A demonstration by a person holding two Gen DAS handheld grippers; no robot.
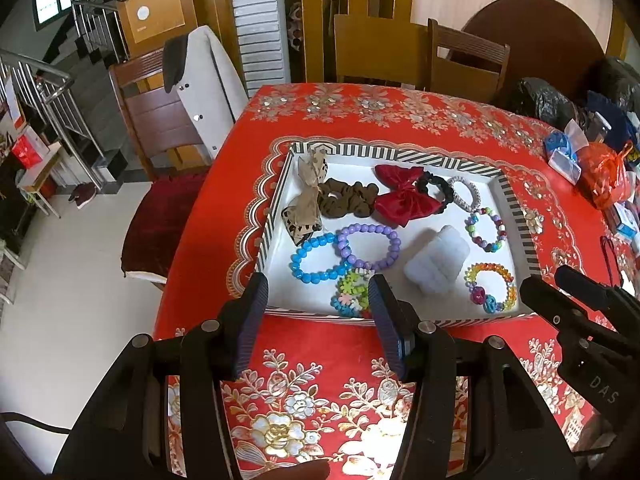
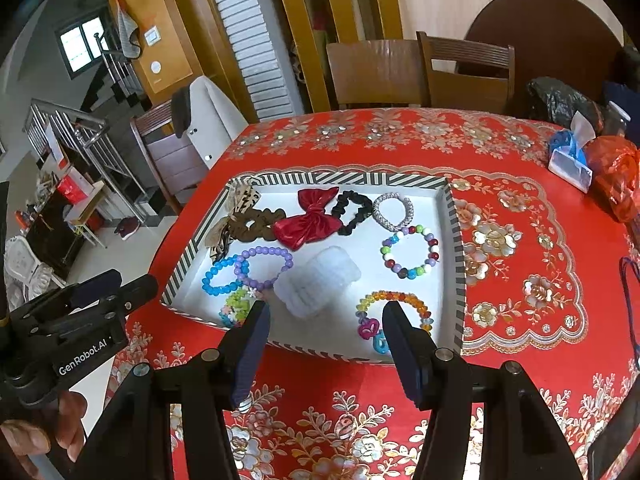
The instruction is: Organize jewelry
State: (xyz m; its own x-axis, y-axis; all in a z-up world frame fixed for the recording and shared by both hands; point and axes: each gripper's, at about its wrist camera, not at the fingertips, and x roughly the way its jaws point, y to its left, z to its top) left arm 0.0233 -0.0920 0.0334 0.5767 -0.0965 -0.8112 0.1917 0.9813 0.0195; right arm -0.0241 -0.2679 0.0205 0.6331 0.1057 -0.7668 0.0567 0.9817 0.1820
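While hovering over the near edge of the tray (image 1: 516, 216), left gripper (image 1: 318, 292) and right gripper (image 2: 326, 318) both spread wide, holding nothing. Just beyond the left jaws: flower bracelet (image 1: 350, 294), blue bracelet (image 1: 316, 258), purple bracelet (image 1: 370, 246). Between the right jaws: rainbow bracelet (image 2: 394, 304), white scrunchie (image 2: 318, 282). Farther ahead: red bow (image 2: 310, 218).

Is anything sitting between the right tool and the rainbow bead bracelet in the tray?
Nothing visible. The right tool hangs open above the tray's near rim, and the rainbow bracelet lies just beyond, touching no other piece.
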